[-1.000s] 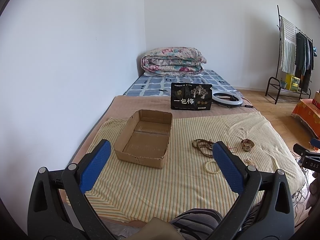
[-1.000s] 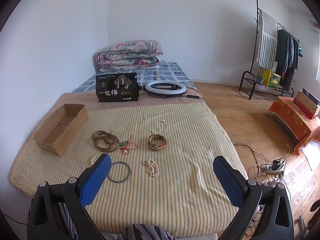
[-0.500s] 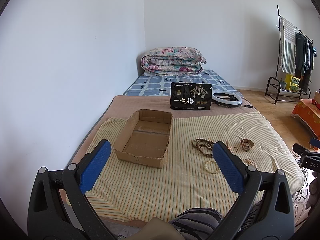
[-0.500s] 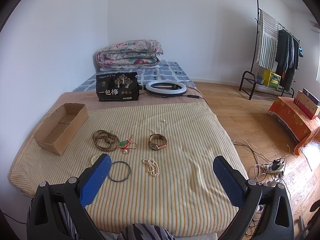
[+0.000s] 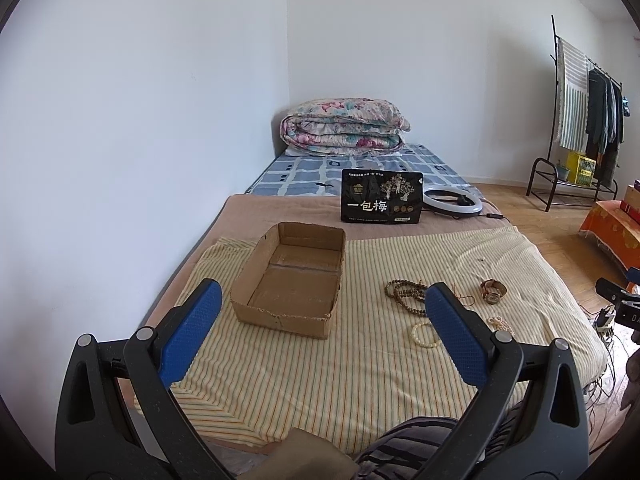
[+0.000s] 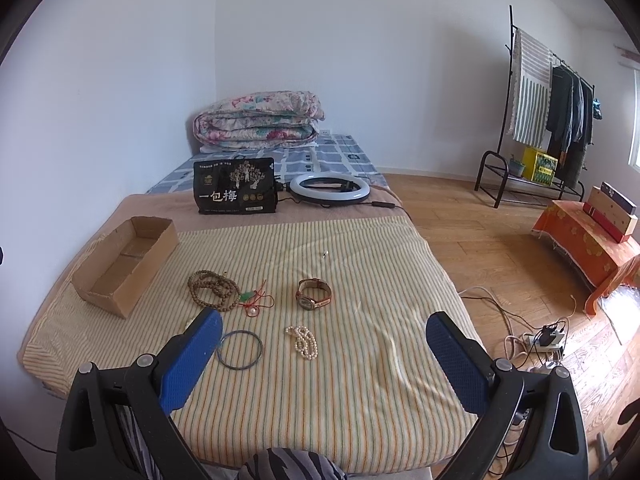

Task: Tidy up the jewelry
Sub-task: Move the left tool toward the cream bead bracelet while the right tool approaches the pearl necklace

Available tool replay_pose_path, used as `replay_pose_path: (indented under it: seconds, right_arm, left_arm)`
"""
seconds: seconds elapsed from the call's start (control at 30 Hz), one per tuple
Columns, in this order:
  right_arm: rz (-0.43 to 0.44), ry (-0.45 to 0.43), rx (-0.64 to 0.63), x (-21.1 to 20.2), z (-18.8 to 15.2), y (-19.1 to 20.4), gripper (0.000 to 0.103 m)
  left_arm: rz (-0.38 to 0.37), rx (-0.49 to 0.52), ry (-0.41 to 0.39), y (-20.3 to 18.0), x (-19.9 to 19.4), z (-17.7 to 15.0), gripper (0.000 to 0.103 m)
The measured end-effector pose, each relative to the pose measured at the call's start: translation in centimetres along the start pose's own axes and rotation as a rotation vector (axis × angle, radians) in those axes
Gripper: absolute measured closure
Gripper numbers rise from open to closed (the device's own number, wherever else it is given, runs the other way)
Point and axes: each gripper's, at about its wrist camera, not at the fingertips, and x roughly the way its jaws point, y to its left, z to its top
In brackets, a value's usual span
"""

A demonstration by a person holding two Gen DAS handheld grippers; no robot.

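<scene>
both claws are wide apart and hold nothing. the white pearl string (image 6: 303, 342) lies on the striped bed cover (image 6: 360, 380), just ahead of the right claw (image 6: 323, 354), nearer than the left claw (image 5: 320, 330).

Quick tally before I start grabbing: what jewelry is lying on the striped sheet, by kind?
Wooden bead strand: 1
Red cord with green pendant: 1
Watch: 1
Pearl strand: 1
Dark bangle: 1
Pale bead bracelet: 1
Total: 6; cardboard box holds none.
</scene>
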Motion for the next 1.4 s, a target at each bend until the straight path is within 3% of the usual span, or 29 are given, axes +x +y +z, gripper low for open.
replay_pose_path:
  seconds: [0.13,0.43,0.63,0.73,1.03,1.4]
  right_arm:
    - [0.002,0.002,-0.011,-0.4,0.4,-0.2,0.0]
    - [-0.006,0.002,0.016,0.5,1.0,-1.6,0.0]
    - [0.002,0.057,0.033,4.7,0.3,-2.5,0.002]
    - [0.021,0.102,0.021,7.5,-0.4,-2.5,0.006]
    - [0.081,0.253,-0.034,14.7,-3.1,-1.3,0.015]
    - [0.128,0.356,-0.093,20.5,-5.5,0.3,0.023]
  left_arm:
    - [-0.032,0.017,-0.002,0.3,0.5,0.1,0.0]
    - [-0.121,0.103,0.073,-2.7,5.2,-0.4,0.0]
    - [-0.177,0.123,0.164,-5.0,10.0,-1.5,0.009]
    - [-0.19,0.121,0.218,-5.8,12.6,-2.2,0.023]
    - [-0.244,0.177,0.358,-8.3,19.8,-4.9,0.042]
    - [-0.338,0.215,0.516,-11.4,25.8,-7.9,0.052]
